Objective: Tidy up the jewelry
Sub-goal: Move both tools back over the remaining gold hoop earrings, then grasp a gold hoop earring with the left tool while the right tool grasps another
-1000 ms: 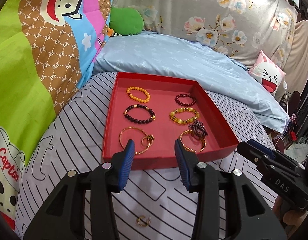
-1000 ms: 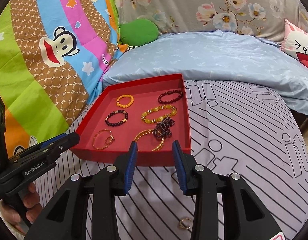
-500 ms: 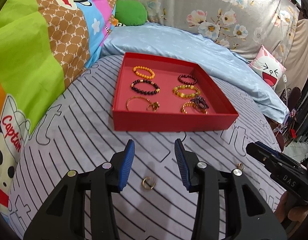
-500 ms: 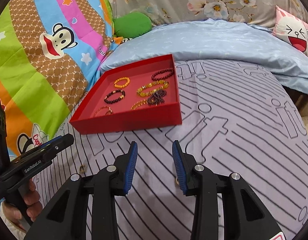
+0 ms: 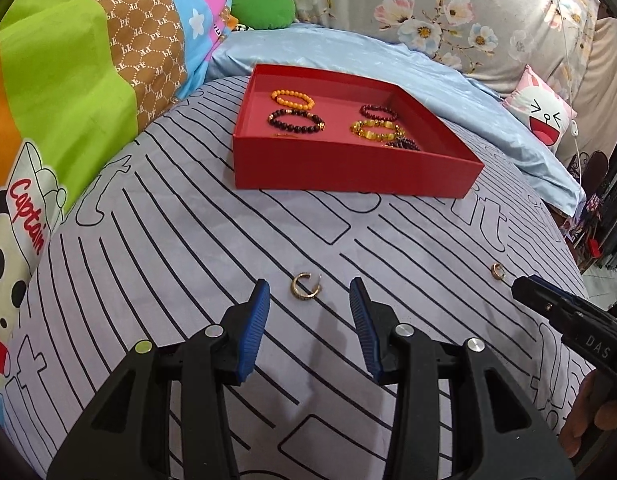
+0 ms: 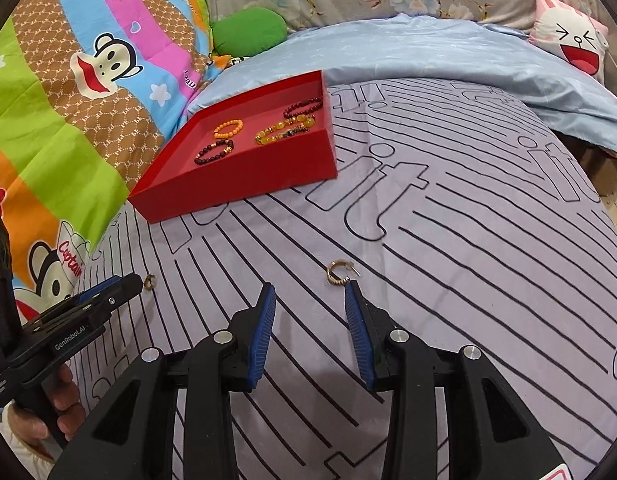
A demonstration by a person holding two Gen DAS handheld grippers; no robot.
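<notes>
A red tray (image 5: 348, 168) (image 6: 236, 184) holding several bead bracelets sits on the striped bedsheet. A gold hoop earring (image 5: 306, 285) lies on the sheet just ahead of my open, empty left gripper (image 5: 309, 294). A second gold hoop earring (image 6: 337, 274) lies just ahead of the right fingertip of my open, empty right gripper (image 6: 310, 290). That second earring also shows in the left wrist view (image 5: 497, 270), beside the right gripper's tip (image 5: 526, 286). The first earring shows in the right wrist view (image 6: 150, 281), by the left gripper's tip (image 6: 128, 284).
A blue pillow (image 5: 348, 56) lies behind the tray. A cartoon-print quilt (image 5: 68, 80) rises on the left, with a green cushion (image 5: 264, 4) and a pink cat cushion (image 5: 544, 112) at the back. The bed's edge drops off at the right (image 6: 616, 216).
Both grippers have pulled back from the tray and lowered toward the sheet. Each earring now lies just ahead of a gripper instead of below it. Both stay open.
</notes>
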